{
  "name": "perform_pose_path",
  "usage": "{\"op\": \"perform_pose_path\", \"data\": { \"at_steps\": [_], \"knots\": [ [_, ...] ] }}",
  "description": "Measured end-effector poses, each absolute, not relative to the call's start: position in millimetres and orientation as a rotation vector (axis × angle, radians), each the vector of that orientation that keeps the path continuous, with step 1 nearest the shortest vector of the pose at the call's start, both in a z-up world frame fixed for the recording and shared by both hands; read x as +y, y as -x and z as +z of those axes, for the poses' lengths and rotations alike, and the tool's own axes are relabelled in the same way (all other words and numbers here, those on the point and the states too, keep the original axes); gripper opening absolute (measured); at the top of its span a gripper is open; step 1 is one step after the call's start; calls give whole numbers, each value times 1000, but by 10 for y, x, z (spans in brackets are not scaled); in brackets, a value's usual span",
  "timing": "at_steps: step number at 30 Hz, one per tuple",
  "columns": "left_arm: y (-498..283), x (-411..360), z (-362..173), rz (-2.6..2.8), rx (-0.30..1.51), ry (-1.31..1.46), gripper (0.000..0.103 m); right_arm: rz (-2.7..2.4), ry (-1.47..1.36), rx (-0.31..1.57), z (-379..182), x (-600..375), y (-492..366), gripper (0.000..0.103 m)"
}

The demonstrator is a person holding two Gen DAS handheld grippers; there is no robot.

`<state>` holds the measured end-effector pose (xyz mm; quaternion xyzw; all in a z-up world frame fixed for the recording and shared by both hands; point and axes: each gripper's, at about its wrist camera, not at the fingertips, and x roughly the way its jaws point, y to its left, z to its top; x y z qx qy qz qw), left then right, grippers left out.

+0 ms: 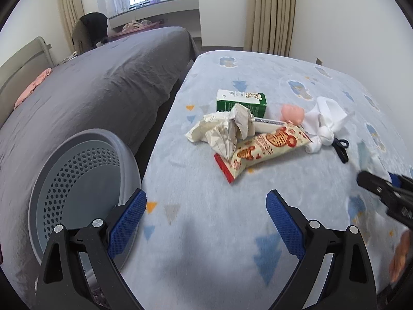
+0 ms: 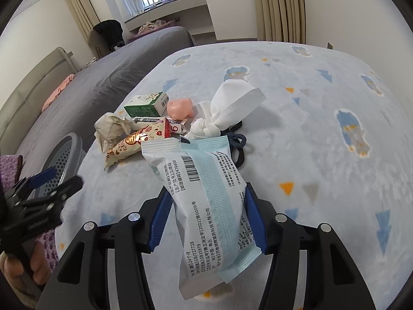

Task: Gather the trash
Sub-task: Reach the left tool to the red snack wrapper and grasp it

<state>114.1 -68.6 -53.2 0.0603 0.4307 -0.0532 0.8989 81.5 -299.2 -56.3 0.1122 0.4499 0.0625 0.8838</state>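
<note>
The right gripper (image 2: pixel 206 222) is clamping a pale blue-and-white packet (image 2: pixel 206 206) between its blue pads, holding it just above the patterned blue blanket (image 2: pixel 322 134); this looks like the carrying step, and the next move probably calls for swinging the packet left to the grey perforated bin (image 1: pixel 85 180) standing beside the bed; the left gripper (image 1: pixel 206 219) is hanging with fingers spread wide, holding nothing, near the bin; the packet is looking flat, crinkly, printed with a barcode; a snack wrapper (image 1: pixel 263 152), crumpled paper (image 1: pixel 222 131) and green carton (image 1: pixel 240 102) are lying further along the blanket.
</note>
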Motion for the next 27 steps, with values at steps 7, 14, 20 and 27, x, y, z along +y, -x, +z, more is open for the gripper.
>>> {"op": "perform_pose_path", "data": {
  "at_steps": [7,14,20,27],
  "knots": [
    [-1502,-695,-613,-35,869,-150,92,149,-273,925,-533,-3088,-764,54],
    [-1767,-629,-741,7,887,-150,92,170,-296,924,-538,-3135,-774,54],
    [-1956,-643,-818,44,886,-179,92,184,-305,926,-545,-3145,-781,53],
    [-2098,-731,-927,8,927,-214,92,192,-322,913,-523,-3179,-770,54]
  ]
}}
